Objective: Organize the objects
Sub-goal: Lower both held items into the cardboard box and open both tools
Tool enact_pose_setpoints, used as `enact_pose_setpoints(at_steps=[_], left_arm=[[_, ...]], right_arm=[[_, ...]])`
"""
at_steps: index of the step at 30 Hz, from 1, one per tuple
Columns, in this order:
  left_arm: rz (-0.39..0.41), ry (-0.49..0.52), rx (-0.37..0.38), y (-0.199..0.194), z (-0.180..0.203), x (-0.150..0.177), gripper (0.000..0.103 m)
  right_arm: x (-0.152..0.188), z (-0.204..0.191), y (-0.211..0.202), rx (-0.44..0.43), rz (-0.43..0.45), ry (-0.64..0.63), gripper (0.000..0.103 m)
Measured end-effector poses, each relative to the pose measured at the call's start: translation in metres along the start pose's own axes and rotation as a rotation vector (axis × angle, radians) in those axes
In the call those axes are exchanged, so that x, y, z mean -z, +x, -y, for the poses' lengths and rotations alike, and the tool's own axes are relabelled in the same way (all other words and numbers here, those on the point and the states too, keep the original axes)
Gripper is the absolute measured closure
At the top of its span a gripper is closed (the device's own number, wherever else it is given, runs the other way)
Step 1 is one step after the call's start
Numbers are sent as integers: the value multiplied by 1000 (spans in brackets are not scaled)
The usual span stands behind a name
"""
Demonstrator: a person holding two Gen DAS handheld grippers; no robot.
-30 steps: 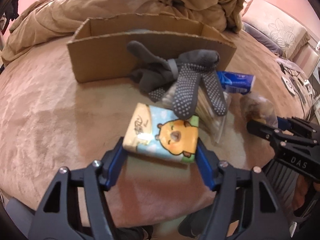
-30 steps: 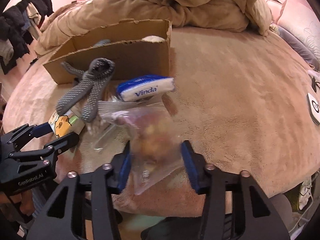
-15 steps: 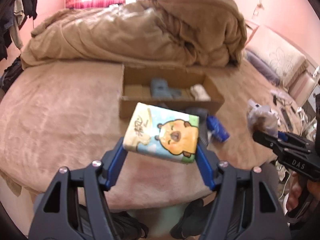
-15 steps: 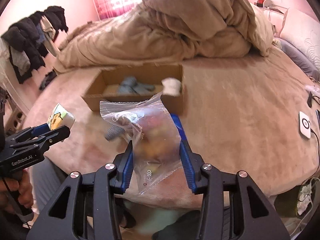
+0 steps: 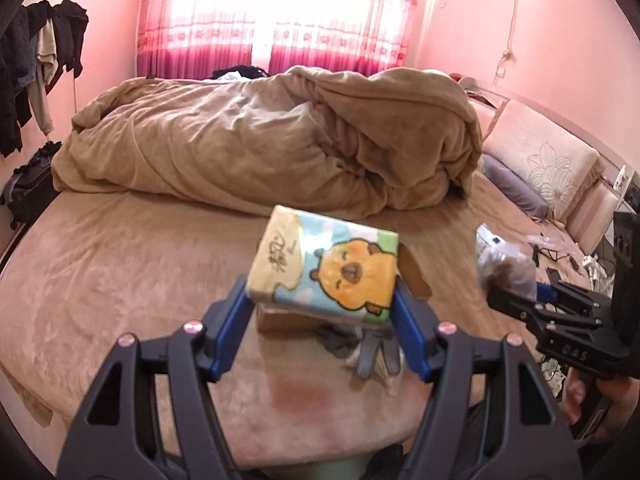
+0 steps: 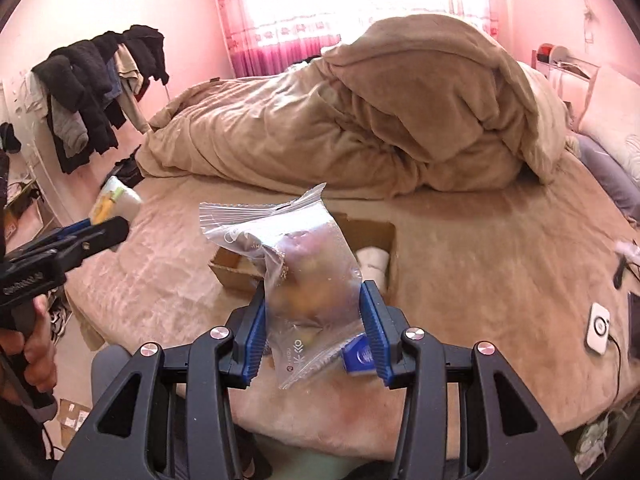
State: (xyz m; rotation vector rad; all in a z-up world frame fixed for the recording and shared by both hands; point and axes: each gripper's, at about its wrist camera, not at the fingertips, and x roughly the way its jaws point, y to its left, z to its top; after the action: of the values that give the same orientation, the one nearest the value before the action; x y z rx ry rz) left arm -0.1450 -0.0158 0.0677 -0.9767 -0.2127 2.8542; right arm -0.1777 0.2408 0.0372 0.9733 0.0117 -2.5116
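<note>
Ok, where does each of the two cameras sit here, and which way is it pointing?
Left wrist: on the left gripper, facing the bed and window; it grips a tissue pack; the right gripper shows at right.
Right wrist: on the right gripper, facing the same way; it grips a clear bag; the left gripper and hand show at left.
Shared: duvet, cardboard box.

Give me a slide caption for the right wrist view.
Right gripper holds a clear plastic snack bag above the open cardboard box on the bed.
</note>
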Motion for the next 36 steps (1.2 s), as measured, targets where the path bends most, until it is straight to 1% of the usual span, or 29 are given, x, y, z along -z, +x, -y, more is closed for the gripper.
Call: enact_pose_setpoints(at_steps=[2, 8, 13, 20, 22, 24, 28, 36], left_arm=[[-7, -11, -2, 13, -3, -5, 36], [-26, -32, -3, 40, -9, -10, 36], [-22, -28, -9, 56, -12, -16, 36], [-65, -62, -1, 99, -14, -18, 36], [-92, -68, 12, 114, -15, -14, 36], [-99, -69, 27, 123, -16, -12, 36], [-115, -67, 20, 148, -17, -8, 36], [-218, -71, -7, 200, -26, 15, 35]], right_arm=[[-7, 1, 4, -26, 4, 2, 57], [-28, 0, 21, -34, 27, -8, 57], [-37, 0, 41, -34, 15, -18, 57], [-36, 6, 80, -33, -34, 8, 57], [-35, 8, 90, -31, -48, 9, 57], [-33, 11, 101, -33, -56, 11, 57], [-31, 18, 126, -17, -88, 19, 57], [-22, 27, 170, -14, -141, 38, 57]])
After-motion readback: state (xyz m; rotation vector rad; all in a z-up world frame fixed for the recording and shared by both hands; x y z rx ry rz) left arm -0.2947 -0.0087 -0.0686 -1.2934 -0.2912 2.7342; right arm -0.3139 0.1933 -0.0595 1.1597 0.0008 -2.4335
